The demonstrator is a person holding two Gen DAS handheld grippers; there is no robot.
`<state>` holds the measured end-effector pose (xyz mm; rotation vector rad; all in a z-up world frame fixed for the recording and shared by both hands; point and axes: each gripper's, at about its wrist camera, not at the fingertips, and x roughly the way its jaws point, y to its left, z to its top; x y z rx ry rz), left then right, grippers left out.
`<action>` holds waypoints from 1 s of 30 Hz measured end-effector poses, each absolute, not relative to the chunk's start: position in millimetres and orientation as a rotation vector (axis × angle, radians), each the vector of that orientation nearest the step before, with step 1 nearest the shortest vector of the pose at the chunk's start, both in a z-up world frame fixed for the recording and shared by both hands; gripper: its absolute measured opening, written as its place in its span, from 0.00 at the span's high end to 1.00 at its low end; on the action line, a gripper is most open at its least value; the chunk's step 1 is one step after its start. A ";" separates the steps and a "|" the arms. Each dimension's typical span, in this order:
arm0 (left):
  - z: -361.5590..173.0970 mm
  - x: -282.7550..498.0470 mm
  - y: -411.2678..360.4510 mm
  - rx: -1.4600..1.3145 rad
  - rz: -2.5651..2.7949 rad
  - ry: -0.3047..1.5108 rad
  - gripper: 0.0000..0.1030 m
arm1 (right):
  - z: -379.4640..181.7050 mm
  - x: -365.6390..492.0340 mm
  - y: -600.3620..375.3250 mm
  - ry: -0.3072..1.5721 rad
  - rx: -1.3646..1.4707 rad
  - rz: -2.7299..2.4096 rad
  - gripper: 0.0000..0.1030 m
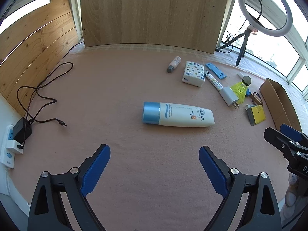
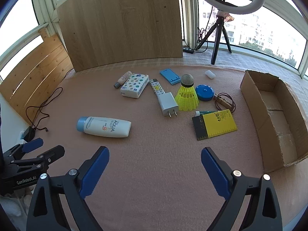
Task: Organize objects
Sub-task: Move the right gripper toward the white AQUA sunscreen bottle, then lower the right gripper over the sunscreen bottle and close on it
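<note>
Left gripper [image 1: 154, 170]: jaws wide apart, nothing between; sunscreen bottle [image 1: 178, 114] lies flat at frame centre, beyond tips.
Right gripper [image 2: 155, 171]: jaws spread, empty, over bare pink mat [image 2: 154, 154].
Right view only: cardboard box [image 2: 277, 115] interior, right edge; blue round case [image 2: 204, 92]; whole yellow notebook [image 2: 217, 125].
Left view only: power strip [image 1: 8, 148], lower left, black adapter plugged in.

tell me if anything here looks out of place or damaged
No spill or breakage shows. The sunscreen bottle lies on its side, apart from the cluster around the shuttlecock. The cardboard box has ragged, torn edges and holds nothing visible. Both grippers, left and right, are open and hold nothing.
</note>
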<state>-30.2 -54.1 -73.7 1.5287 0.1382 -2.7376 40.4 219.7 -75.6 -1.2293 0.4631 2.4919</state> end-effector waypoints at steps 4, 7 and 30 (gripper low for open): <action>-81.3 -33.1 -59.6 1.535 -2.707 0.162 0.09 | -81.6 16.6 217.7 0.432 -1.287 2.539 0.20; -87.0 -34.5 -66.6 1.537 -2.683 0.187 0.12 | -88.2 -5.9 217.6 0.440 -1.352 2.575 0.26; -114.6 -33.4 -91.4 1.528 -2.550 0.397 0.20 | -155.1 -132.4 195.2 0.516 -1.836 2.646 0.43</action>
